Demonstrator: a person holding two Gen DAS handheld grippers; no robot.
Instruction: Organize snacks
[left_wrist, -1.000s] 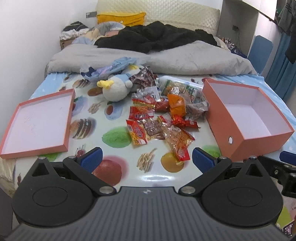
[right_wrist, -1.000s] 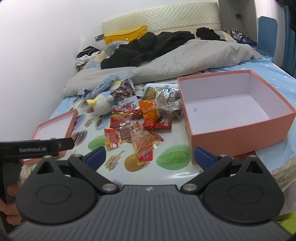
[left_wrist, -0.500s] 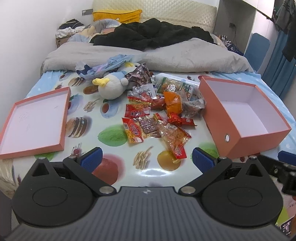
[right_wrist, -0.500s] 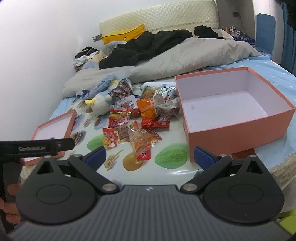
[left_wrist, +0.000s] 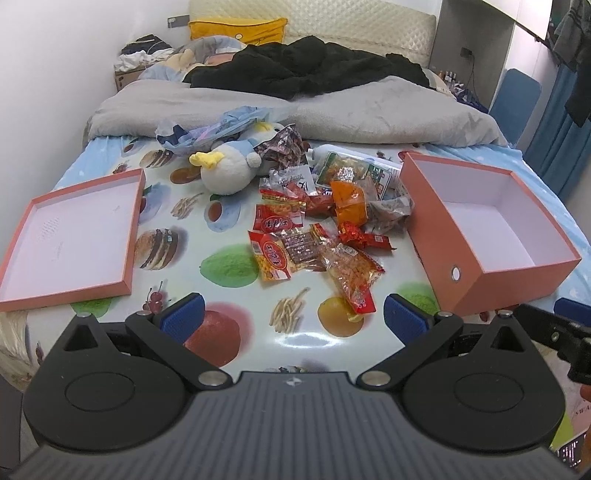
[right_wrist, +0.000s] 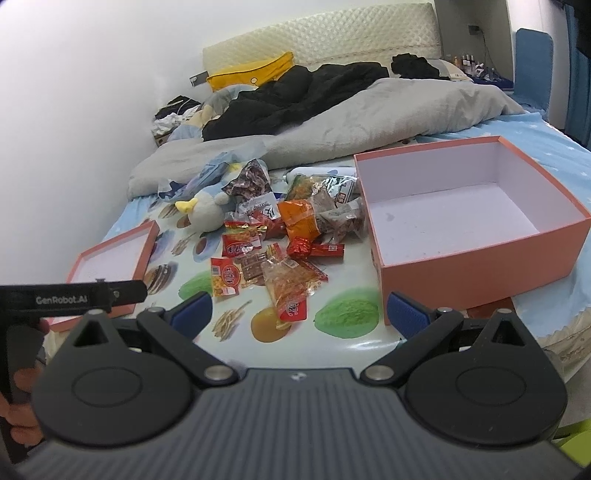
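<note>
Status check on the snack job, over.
Left gripper and right gripper: jaws open, empty, short of the pile. Snack packets loose on the mat; orange box empty. Plush bird beside the pile.

From my left hand-held gripper (left_wrist: 291, 317), fingers spread wide, I see bare patterned cloth (left_wrist: 221, 332) straight ahead on the bed, clear up to the near tip of the snack pile (left_wrist: 317, 229). Left of the pile a free lane runs far toward the plush bird (left_wrist: 225, 166), bounded on the left by the shallow box lid (left_wrist: 133, 229). On the right the orange box (left_wrist: 436, 236) stands just beside the pile, its near wall blocking any sideways pass; its open top is free. From my right hand-held gripper (right_wrist: 299, 314), also wide apart, the near corner of the box sits close to the right finger. The grey duvet (left_wrist: 332, 110) closes the far end.
</note>
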